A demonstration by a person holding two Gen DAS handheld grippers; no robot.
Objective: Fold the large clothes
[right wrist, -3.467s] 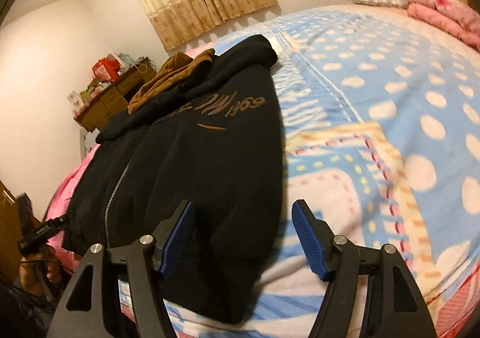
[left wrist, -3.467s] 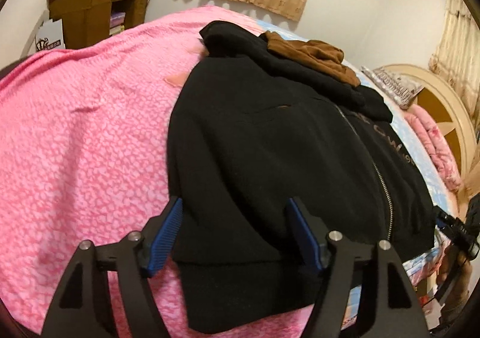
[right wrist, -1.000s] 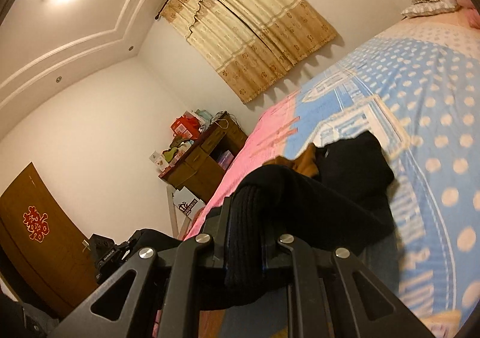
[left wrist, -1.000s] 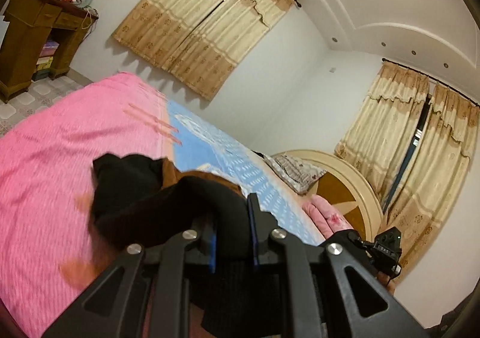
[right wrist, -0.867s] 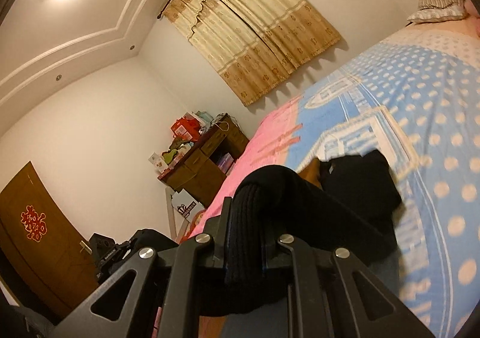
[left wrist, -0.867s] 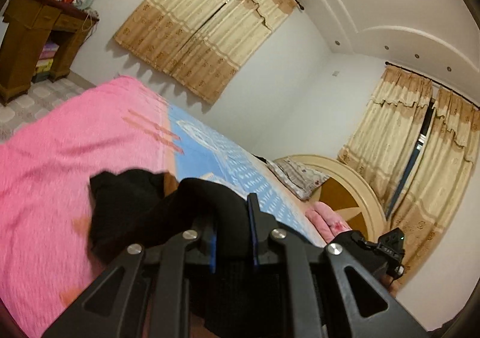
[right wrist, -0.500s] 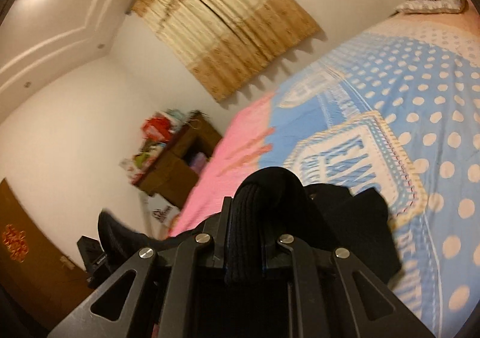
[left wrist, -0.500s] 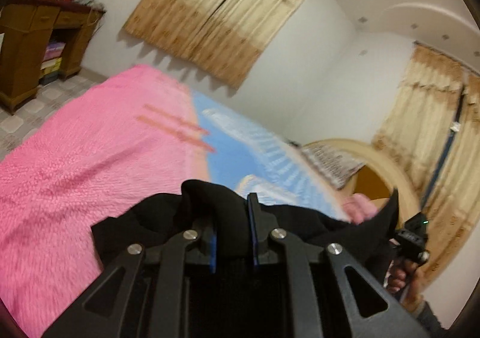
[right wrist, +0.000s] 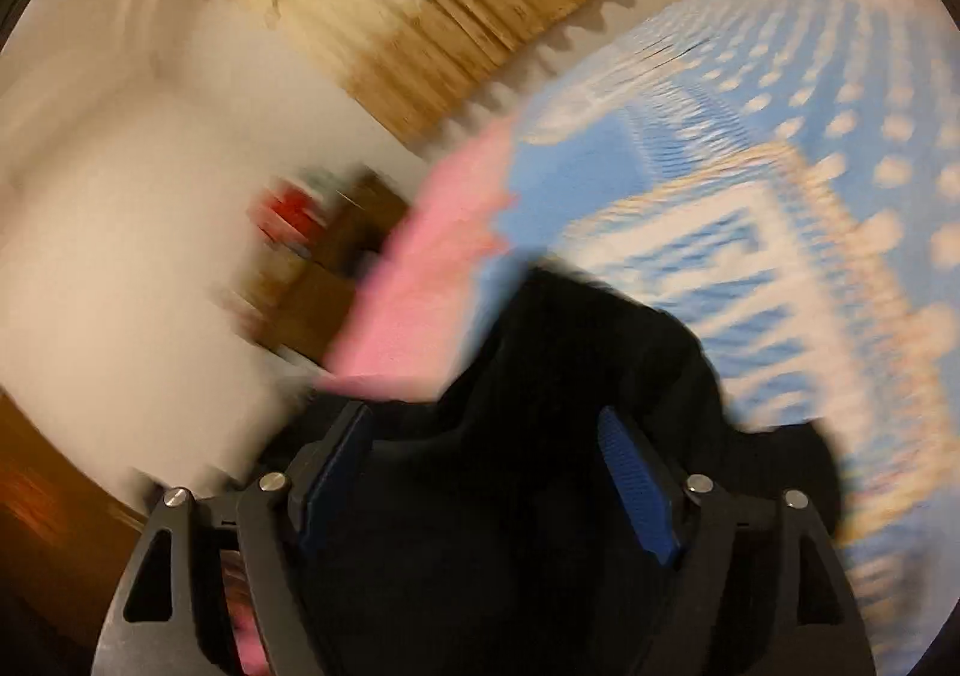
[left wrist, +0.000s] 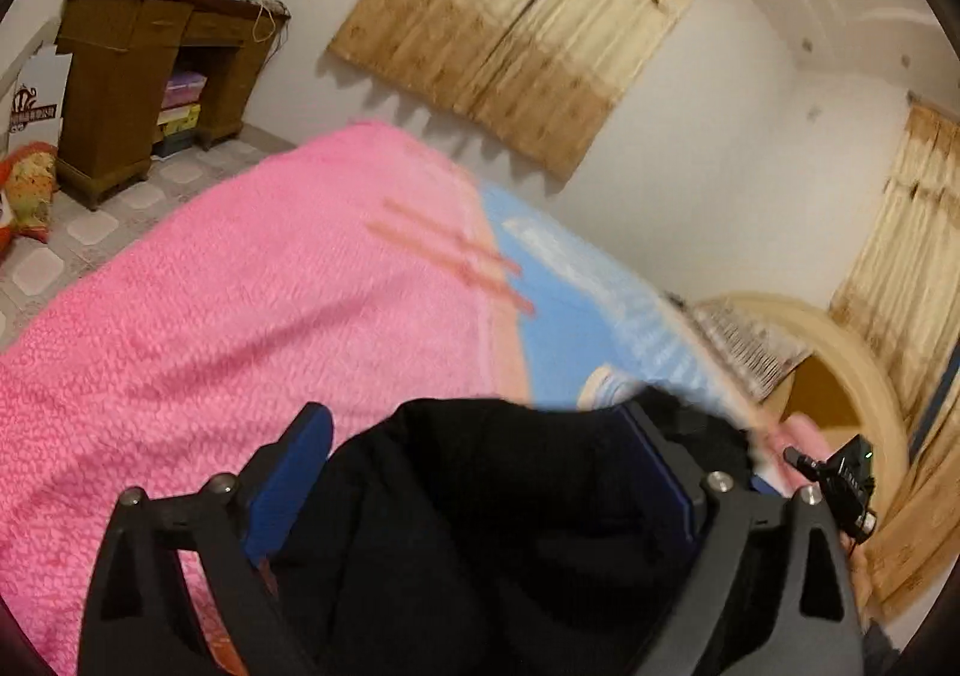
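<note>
The black jacket (left wrist: 498, 508) lies bunched on the bed just ahead of me. In the left wrist view my left gripper (left wrist: 474, 460) has its jaws opening wide; the black cloth sits between the blue pads (left wrist: 288, 472) without being pinched. The right wrist view is blurred by motion. There my right gripper (right wrist: 486, 466) also has its jaws opening, with the jacket (right wrist: 540, 376) loose between its blue pads (right wrist: 636, 484). The jacket's lower half is hidden under the gripper frames.
The bed carries a pink blanket (left wrist: 240, 304) on the left and a blue dotted quilt (right wrist: 780, 208) on the right. A brown cabinet (left wrist: 144, 70) with clutter stands by the far wall. Beige curtains (left wrist: 516, 22) hang behind. The rounded headboard (left wrist: 840, 376) and the other gripper (left wrist: 840, 478) show at right.
Both grippers were shut on the jacket's ribbed hem and carried it forward and down over the rest; now both have let go and their jaws stand wide apart.
</note>
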